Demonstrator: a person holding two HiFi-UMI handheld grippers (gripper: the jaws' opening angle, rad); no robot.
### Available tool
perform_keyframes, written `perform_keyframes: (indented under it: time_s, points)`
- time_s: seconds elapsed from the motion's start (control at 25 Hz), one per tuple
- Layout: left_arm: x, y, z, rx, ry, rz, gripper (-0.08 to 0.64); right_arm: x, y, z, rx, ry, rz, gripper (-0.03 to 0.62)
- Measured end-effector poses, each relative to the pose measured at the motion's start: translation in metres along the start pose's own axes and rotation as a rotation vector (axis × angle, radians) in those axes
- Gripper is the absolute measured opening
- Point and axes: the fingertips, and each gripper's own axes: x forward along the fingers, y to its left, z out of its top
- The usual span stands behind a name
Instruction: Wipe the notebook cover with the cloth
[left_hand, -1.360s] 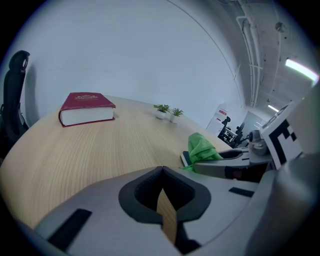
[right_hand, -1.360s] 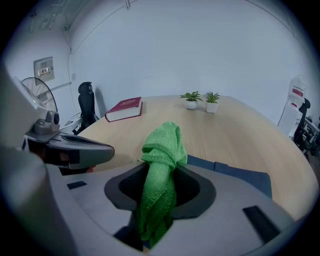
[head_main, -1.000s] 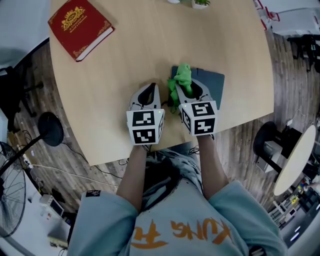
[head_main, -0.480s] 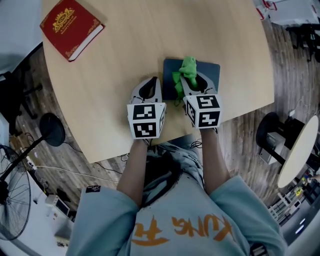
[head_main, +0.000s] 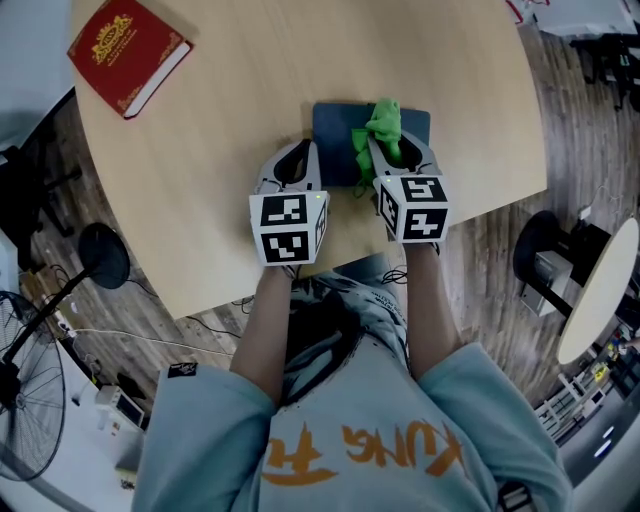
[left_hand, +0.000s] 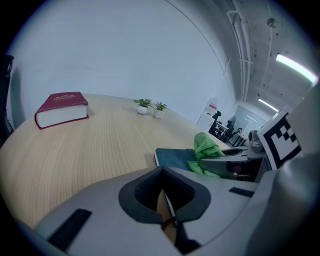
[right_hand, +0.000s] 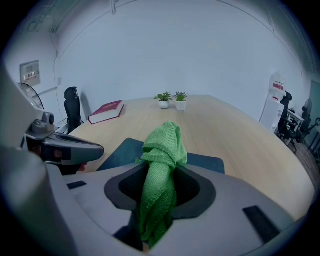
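So that the cover can be wiped, the cloth (right_hand: 162, 150) is clamped by the fingers of the right gripper (right_hand: 159, 200) over the notebook (head_main: 335, 128) on the tabletop (head_main: 250, 90); the fingers of the left gripper (left_hand: 167, 212) are pressed together, empty, just beside it.

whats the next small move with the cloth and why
Probably sweep the right gripper sideways across the notebook, pressing down lightly: its jaws are shut on the green cloth, which sits over the cover, with bare cover on both sides.

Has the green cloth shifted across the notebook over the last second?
Yes. The cloth, held in the right gripper, has slid to the right across the notebook, from near its left edge to right of its middle.
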Motion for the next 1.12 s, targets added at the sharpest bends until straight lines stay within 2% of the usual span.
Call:
perform_keyframes:
  time_s: [0.8,1.12]
  points:
    - [0.015,-0.029,0.006,0.042,0.001,-0.010,0.017,-0.023,-0.076,-0.022,0.095,0.000,-0.111,0.129]
    - [0.013,-0.033,0.012,0.030,-0.020,-0.018,0.017,-0.037,-0.098,-0.023,0.103,0.015,-0.185,0.127]
